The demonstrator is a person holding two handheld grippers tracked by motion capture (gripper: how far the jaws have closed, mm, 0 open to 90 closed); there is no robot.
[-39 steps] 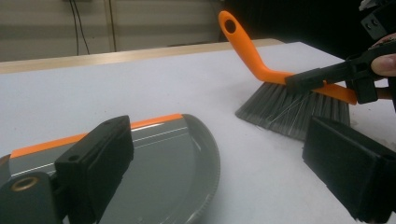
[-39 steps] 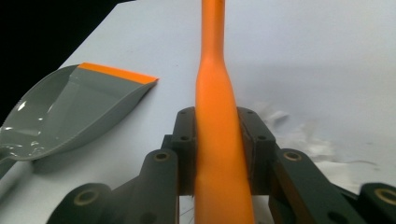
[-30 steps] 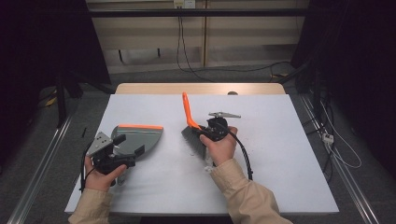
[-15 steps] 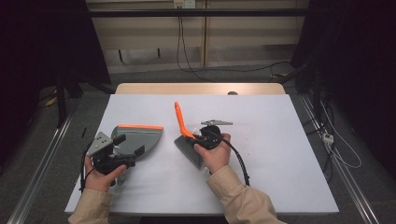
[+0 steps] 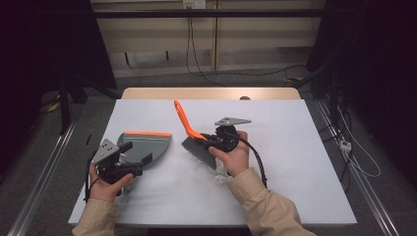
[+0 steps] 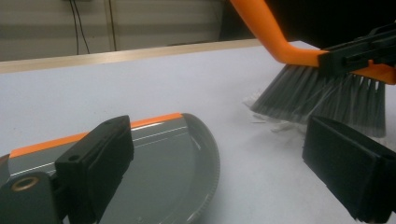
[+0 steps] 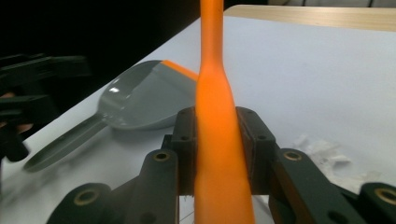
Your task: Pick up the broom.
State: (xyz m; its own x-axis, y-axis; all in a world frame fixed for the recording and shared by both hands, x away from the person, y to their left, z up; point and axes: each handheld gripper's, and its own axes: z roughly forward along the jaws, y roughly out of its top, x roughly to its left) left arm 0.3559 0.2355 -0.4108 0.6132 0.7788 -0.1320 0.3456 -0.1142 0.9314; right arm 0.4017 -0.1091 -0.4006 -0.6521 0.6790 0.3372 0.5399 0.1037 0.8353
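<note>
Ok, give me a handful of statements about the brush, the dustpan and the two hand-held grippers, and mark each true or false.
1. The right hand-held gripper is clamped on the brush's orange handle. True.
2. The dustpan is hanging in the air. False: it lies flat on the white table.
3. Small white scraps lie on the table by the bristles. True.
4. The left hand-held gripper is shut tight. False: its jaws stand wide apart.
5. The brush is blue. False: its handle is orange and its bristles grey.
</note>
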